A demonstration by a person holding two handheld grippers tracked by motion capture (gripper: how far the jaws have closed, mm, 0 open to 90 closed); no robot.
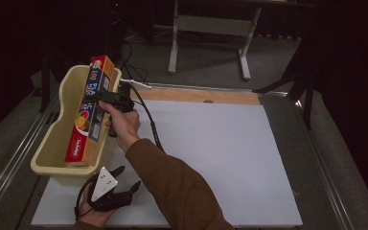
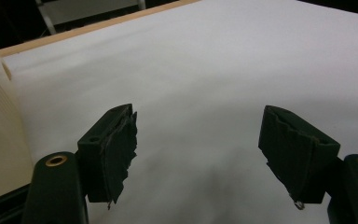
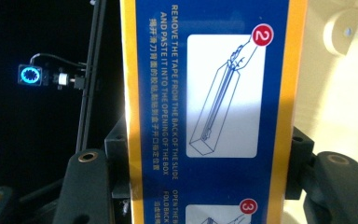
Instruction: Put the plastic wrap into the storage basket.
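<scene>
While our right tongs point(image 1: 104, 98) clamp the long film box point(image 1: 90, 111) mid-length over the tub point(image 1: 52, 143) at 9 o'clock, it looks light, stiff, crushable; left tongs point(image 2: 198, 156) gape apart.

White table sheet point(image 1: 211, 158), grey stand point(image 1: 211, 26)

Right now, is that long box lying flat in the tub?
No, tilted: the long box leans lengthwise across the tub, its far end above the rim, gripped by the right tongs.
</scene>
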